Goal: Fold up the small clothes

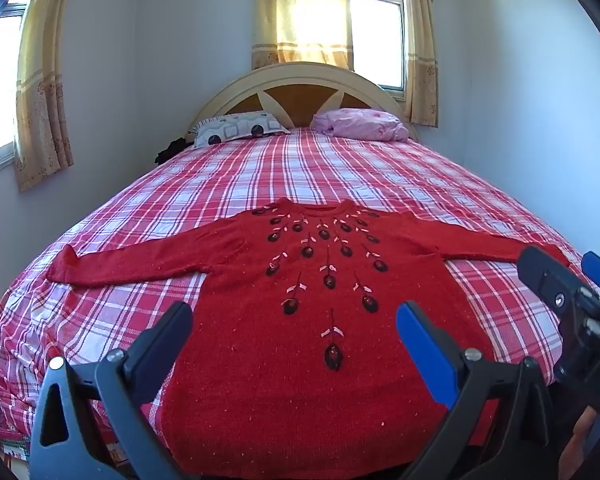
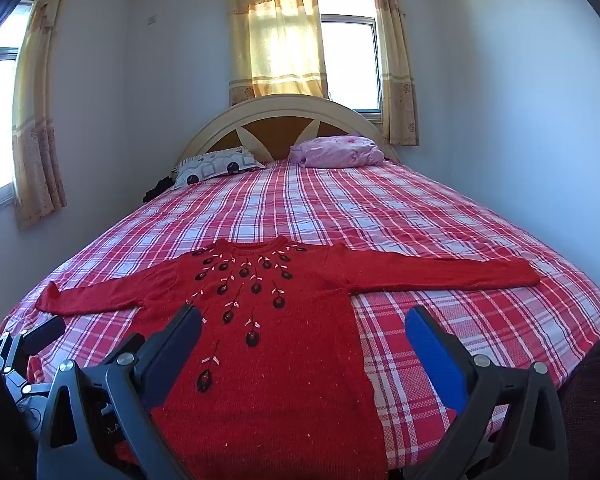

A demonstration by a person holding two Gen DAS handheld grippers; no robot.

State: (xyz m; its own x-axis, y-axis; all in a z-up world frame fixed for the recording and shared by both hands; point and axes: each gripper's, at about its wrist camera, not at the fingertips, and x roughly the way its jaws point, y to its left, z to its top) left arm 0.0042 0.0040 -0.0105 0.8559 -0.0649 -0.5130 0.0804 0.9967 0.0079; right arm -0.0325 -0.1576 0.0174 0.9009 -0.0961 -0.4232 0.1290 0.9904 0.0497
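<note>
**Sweater laid flat, both grippers hovering, no fold begun**

Sweater (image 1: 300, 320): red knit, long sleeves, spread face-up near the foot of the bed (image 1: 340, 168), hem toward the cameras, collar toward the headboard (image 1: 296, 80). Front carries dark embroidered buds on thin stems with small pink leaves, fanning down from the neckline.

Left to right:

- Left sleeve (image 1: 132, 264) stretched straight out across the plaid sheet, cuff close to the mattress edge.
- Left gripper (image 1: 296, 320) over the lower body of the garment, fingers spread wide, nothing between them. One finger black, one blue.
- Right gripper (image 2: 304, 328) above the hem's right side, straddling the side seam; fingers also spread wide, holding nothing.
- Right sleeve (image 2: 440, 276) lying flat and outstretched, cuff well out toward the bed's right side.

Handling, as judged: soft, light, limp knit with a fuzzy surface; should not slip from the pads, but it will stretch and sag if lifted by one point. Likely best holds are the cuffs or shoulder seams for folding sleeves inward, then the hem corners. Embroidery may snag, so pinch plain knit.

Background: sheet is thin woven cotton, red-white-lilac check, slightly rumpled. Patterned grey pillow (image 1: 236, 130) and pink bundle (image 1: 360, 124) sit at the arched cream headboard; yellow curtains (image 1: 300, 12) behind.
</note>
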